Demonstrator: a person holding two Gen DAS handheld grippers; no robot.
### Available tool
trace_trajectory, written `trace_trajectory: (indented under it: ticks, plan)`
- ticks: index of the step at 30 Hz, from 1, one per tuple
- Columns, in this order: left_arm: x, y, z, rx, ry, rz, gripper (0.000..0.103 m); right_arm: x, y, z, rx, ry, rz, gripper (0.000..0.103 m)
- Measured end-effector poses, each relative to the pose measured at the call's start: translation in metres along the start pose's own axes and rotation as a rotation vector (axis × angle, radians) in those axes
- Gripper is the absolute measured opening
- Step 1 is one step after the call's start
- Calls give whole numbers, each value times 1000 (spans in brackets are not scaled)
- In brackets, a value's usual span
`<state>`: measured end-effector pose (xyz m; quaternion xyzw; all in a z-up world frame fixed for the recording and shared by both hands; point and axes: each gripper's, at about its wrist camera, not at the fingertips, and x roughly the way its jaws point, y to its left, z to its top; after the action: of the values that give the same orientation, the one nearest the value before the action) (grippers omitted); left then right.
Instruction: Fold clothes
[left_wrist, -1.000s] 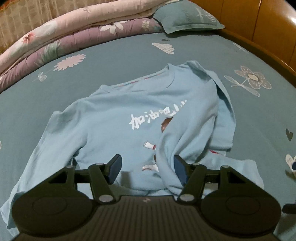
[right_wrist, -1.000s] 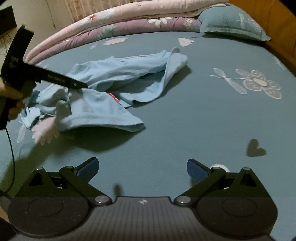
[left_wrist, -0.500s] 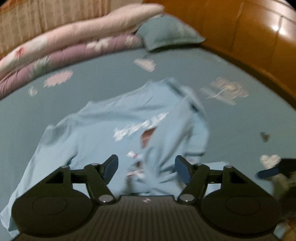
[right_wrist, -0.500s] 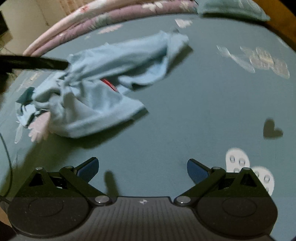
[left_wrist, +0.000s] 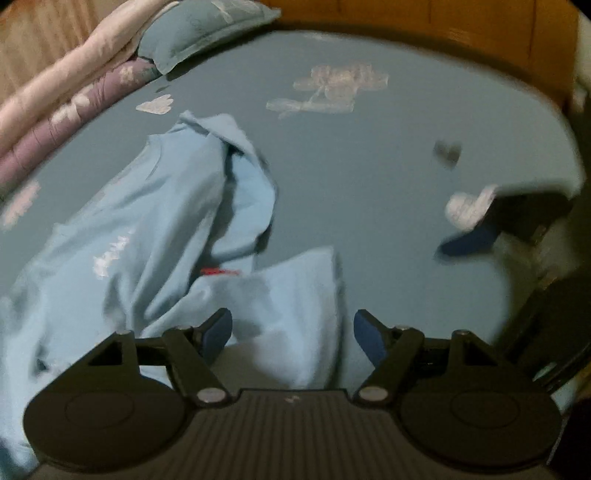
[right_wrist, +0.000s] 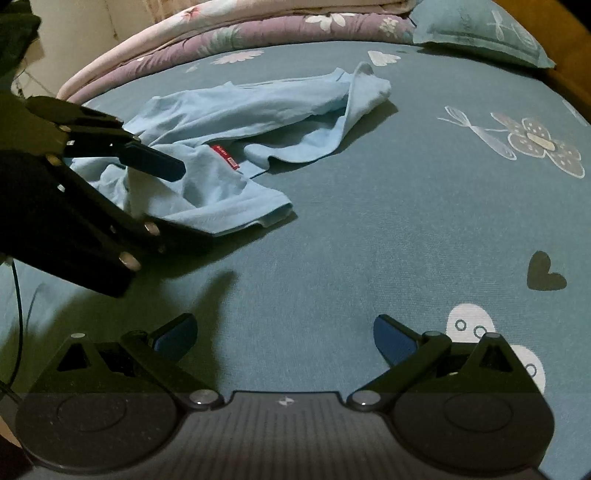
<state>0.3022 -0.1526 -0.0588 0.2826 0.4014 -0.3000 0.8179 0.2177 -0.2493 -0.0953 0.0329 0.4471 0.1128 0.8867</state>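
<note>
Folding step: straightening the crumpled light-blue shirt (right_wrist: 236, 122) on the bed (right_wrist: 369, 229) | left gripper (left_wrist: 291, 332) opening over its hem (nothing pinched) | right gripper (right_wrist: 284, 336) wide, empty | next: likely grasp an edge, spread flat

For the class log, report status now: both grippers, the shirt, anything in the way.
Left gripper opening over shirt hem, nothing pinched. Right gripper open, over bare sheet. Shirt crumpled, unfolded. Nothing in the way.
</note>
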Motion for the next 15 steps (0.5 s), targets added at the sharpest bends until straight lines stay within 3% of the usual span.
trace_trajectory:
  ticks: [2, 4, 8, 11, 15]
  plan:
    - [6, 4, -6, 3, 25, 82, 73, -1, 0, -1, -7, -2, -3, 103]
    - [-1, 22, -13, -70, 18, 107, 73, -2, -1, -1, 0, -3, -3, 103]
    - [-27, 70, -33, -297, -26, 125, 75, -5, -2, -4, -6, -9, 5, 103]
    - [-32, 102, -55, -472, -15, 179, 76, -2, 5, -4, -59, 3, -24, 103]
    - [-36, 119, -73, -558, -15, 139, 76, 0, 10, 1, -51, 28, -53, 103]
